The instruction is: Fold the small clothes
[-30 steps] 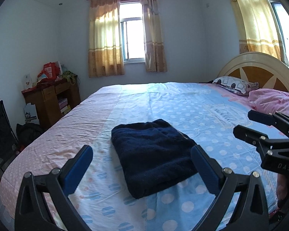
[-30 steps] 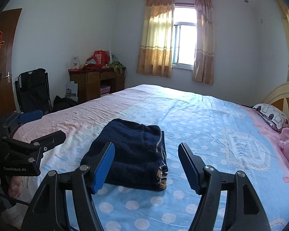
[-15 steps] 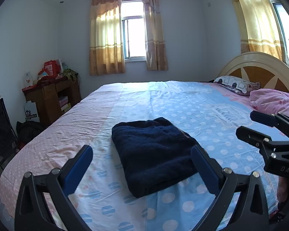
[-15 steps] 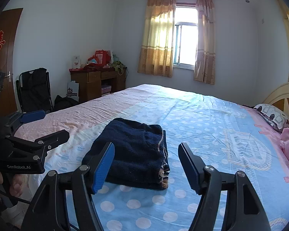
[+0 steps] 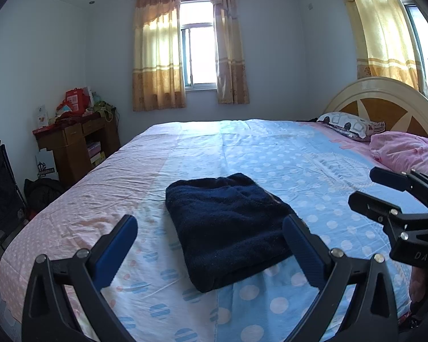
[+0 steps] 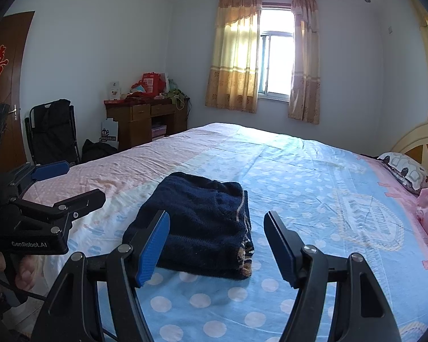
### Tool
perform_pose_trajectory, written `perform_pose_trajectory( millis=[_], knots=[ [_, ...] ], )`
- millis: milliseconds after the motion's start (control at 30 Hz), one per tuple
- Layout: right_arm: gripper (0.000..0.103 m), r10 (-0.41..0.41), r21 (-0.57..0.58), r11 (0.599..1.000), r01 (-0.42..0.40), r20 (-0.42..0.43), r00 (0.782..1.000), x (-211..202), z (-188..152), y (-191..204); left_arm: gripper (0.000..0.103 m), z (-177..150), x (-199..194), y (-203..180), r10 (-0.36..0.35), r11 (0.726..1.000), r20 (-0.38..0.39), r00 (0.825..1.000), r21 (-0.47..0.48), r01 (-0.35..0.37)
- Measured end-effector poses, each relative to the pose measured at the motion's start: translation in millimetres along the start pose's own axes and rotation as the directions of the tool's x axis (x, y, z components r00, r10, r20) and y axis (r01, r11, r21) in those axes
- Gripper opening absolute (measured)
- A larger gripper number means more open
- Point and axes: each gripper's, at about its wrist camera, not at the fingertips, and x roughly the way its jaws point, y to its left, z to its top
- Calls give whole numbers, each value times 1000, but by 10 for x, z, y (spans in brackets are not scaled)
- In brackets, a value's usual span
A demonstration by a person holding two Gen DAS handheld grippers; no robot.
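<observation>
We find one folded navy garment [image 5: 228,228] lying on the bed [image 5: 271,154], near its front edge, with nothing on top of it. We hold the left gripper [image 5: 211,245] and right gripper [image 6: 216,245] just short of it, both with jaws spread and empty. Further off: one wooden desk [image 6: 145,119] piled with clutter, one patterned pillow [image 5: 348,124], one pink quilt [image 5: 408,154], two curtained windows, pale walls.
</observation>
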Motion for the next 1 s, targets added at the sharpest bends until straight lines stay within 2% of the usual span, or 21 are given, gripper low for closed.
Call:
perform_pose_trajectory(
  millis=[1000],
  knots=[
    [69,6,3,1000,-6,12,1000,9,-7,22,103,2,-2,7,-3,1000,-5,1000,-2,3]
  ],
)
